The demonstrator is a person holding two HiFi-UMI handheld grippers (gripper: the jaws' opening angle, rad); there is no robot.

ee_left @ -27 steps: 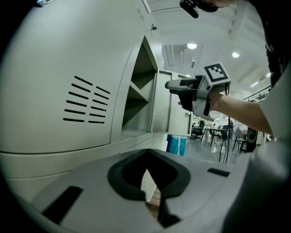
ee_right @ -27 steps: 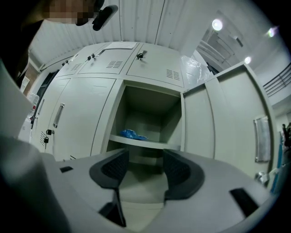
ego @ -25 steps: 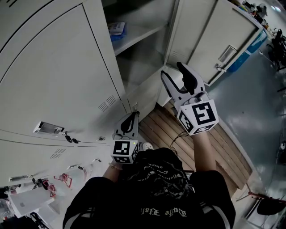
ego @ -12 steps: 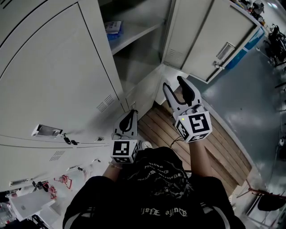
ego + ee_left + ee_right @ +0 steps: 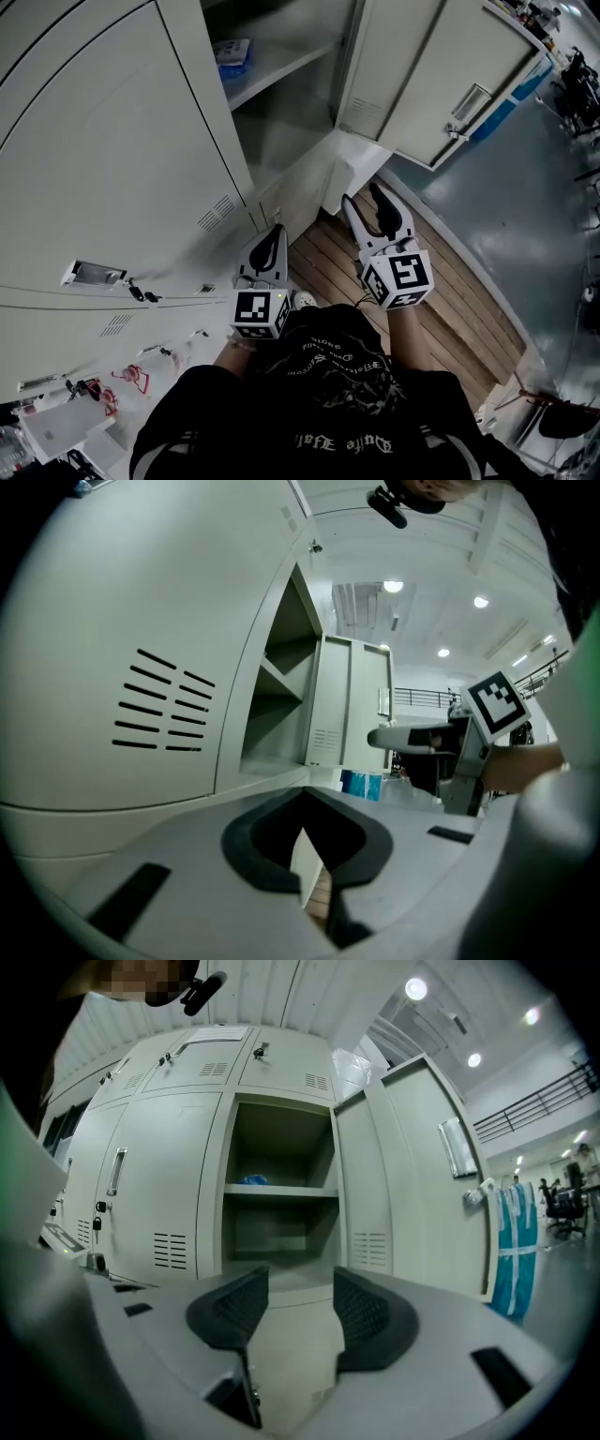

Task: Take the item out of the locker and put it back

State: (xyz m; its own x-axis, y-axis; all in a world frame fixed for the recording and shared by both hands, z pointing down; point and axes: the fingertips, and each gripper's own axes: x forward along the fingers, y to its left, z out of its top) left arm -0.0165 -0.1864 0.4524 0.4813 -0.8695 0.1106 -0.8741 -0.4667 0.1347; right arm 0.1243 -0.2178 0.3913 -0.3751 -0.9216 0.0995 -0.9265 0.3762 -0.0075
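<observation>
Right tool (image 5: 362,195) wide and empty, left tool (image 5: 274,230) closed on nothing, the blue item (image 5: 232,56) lies well ahead on a shelf (image 5: 286,62) whose edge a hasty reach could clip.

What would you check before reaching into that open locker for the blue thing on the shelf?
1. Locker door swung open: ok.
2. Blue item lying on the upper shelf: ok.
3. Right gripper jaws apart, nothing between them: ok.
4. Left gripper jaws together, holding nothing: ok.
5. Right gripper at the item: not ok; it is outside the locker, apart from the item.
6. How heavy or stiff the item is: cannot tell.
</observation>
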